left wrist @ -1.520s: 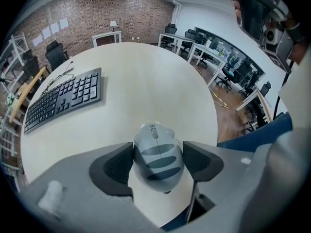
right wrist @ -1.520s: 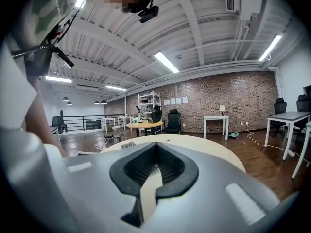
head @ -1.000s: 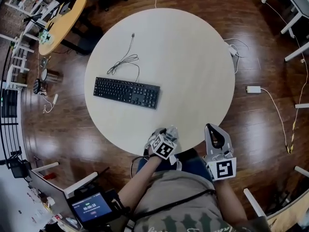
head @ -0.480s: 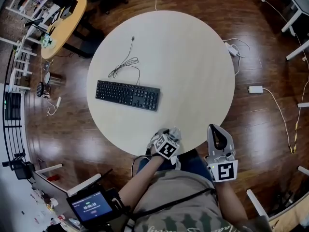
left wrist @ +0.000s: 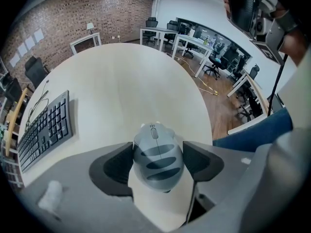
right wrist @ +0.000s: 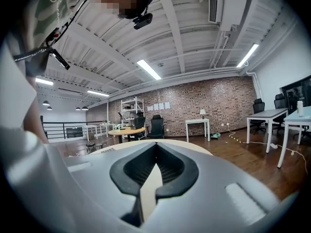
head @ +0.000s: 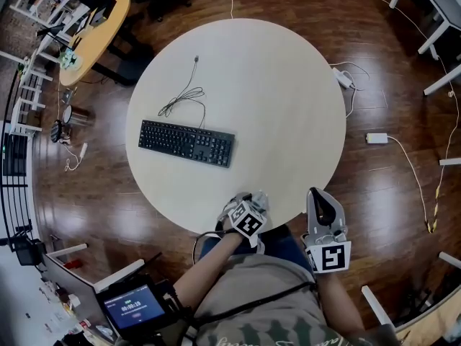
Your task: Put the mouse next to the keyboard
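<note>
the left gripper [head: 251,197] pinches the grey mouse [left wrist: 156,157] over the round table's [head: 288,107] near edge, well apart from the keyboard [head: 186,143] — the right gripper [head: 318,197] hangs beside the table, jaws pressed together.

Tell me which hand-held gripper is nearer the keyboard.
Left. The left hand-held gripper, shut on the mouse, is at the table edge nearest the person, right of the keyboard. The right hand-held gripper is farther right along that edge.
</note>
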`<state>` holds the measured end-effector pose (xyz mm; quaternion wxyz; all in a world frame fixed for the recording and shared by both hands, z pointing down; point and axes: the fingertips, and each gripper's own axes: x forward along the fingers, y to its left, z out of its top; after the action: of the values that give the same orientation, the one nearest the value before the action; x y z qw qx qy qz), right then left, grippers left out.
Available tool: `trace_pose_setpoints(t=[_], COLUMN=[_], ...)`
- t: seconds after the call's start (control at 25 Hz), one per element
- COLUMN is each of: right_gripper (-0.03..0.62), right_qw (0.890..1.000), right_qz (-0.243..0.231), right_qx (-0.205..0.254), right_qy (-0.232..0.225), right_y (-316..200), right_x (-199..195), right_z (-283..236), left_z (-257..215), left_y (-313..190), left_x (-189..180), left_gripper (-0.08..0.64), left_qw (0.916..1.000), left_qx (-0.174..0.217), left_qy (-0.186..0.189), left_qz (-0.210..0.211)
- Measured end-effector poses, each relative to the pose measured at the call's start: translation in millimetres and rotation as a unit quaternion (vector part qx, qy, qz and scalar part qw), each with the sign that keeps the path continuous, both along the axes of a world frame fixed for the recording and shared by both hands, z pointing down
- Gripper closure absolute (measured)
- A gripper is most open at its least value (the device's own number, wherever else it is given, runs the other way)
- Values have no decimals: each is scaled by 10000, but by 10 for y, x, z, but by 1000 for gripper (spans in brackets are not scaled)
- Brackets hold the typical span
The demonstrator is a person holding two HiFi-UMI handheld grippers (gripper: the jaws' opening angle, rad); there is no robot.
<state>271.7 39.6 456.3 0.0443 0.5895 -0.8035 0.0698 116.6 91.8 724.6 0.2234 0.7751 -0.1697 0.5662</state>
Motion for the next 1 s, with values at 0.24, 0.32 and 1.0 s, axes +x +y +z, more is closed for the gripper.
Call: trace_pose_setpoints(t=[0.24,0.32,1.0], right_gripper=[588,588,588], right_qw=[10000,9999,9982], right_qz=[45,106,547], right_qx=[10,-18,-248], right_qy=[-3,21,-63], right_y=[-17,-17,4], right_x=[77,123,458], right_z=[-73,-68,23], left_z=[-57,-72,-87], left_y=[10,26,38], left_x=[124,156,446], left_gripper=[227,227,227], left_qw=[9999,9996,9972], left_qx=[6,10,-48], left_qy=[37,29,44], left_qz=[168,275,739])
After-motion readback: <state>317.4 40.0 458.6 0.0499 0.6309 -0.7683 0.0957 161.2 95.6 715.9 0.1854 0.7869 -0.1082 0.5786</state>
